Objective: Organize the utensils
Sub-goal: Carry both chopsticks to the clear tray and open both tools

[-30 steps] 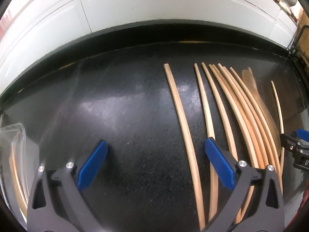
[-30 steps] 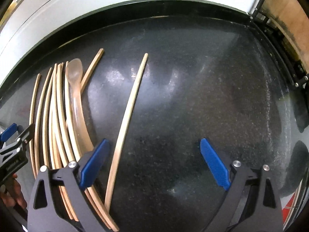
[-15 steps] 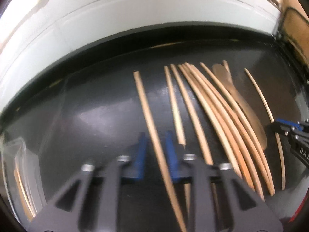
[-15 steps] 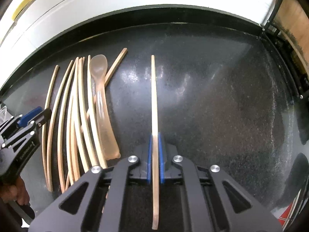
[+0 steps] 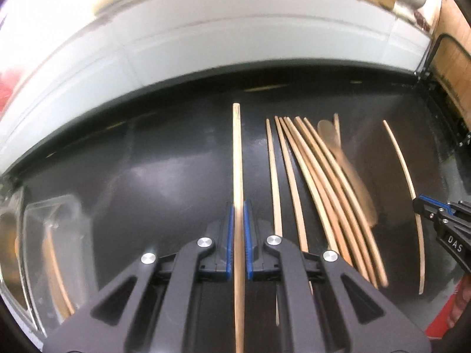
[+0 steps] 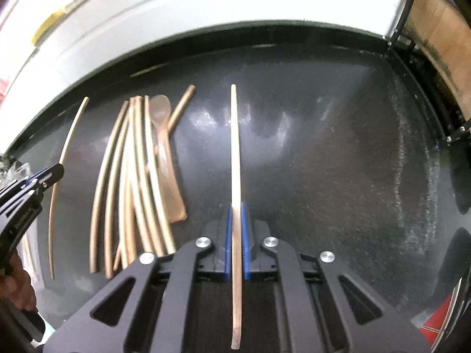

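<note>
Two grippers each clench one slim wooden chopstick: the left gripper (image 5: 238, 241) pinches a chopstick (image 5: 237, 161) left of the pile of chopsticks (image 5: 321, 182), the right gripper (image 6: 235, 241) another (image 6: 235, 147) right of it. A translucent spoon (image 6: 163, 135) lies among the pile on the glossy black counter (image 6: 338, 161).

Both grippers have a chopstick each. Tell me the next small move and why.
Probably carry the left gripper's chopstick toward the clear container at its left, which already seems to hold sticks. Both grippers are shut on a stick, and the right gripper's chopstick can follow.
</note>
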Action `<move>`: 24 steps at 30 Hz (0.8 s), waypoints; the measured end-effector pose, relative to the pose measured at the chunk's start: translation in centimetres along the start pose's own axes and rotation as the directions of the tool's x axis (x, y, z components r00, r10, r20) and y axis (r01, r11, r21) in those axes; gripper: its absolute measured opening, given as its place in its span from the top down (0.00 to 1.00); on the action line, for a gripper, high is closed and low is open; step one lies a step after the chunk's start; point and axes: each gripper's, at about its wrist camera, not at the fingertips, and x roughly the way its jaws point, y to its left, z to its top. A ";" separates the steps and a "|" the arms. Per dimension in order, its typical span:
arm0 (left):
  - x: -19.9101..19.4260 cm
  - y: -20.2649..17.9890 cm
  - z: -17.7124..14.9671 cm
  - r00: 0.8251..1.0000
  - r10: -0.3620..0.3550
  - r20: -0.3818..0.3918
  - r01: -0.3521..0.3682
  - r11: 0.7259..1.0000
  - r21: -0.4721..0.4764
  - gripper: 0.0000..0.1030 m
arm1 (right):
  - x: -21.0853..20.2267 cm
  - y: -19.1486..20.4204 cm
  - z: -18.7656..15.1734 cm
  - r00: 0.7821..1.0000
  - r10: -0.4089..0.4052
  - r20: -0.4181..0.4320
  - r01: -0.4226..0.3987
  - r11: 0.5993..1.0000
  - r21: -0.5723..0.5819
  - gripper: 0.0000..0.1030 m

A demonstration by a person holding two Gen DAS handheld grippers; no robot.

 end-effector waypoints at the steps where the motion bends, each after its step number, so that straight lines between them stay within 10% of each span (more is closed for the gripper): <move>1: -0.7 0.2 -0.1 1.000 0.006 0.001 -0.006 1.000 -0.006 0.94 | -0.8 0.1 -0.2 1.000 0.008 0.007 -0.008 1.000 -0.008 0.93; 14: -9.2 8.0 -4.7 0.999 0.040 0.009 -0.037 0.980 -0.197 0.94 | -8.5 10.6 -1.4 0.981 0.195 0.015 -0.188 0.959 -0.214 0.93; 24: -13.3 22.2 -11.6 0.989 0.146 -0.015 -0.138 0.890 -0.434 0.94 | -9.2 27.7 -2.6 0.888 0.431 -0.158 -0.459 0.812 -0.361 0.93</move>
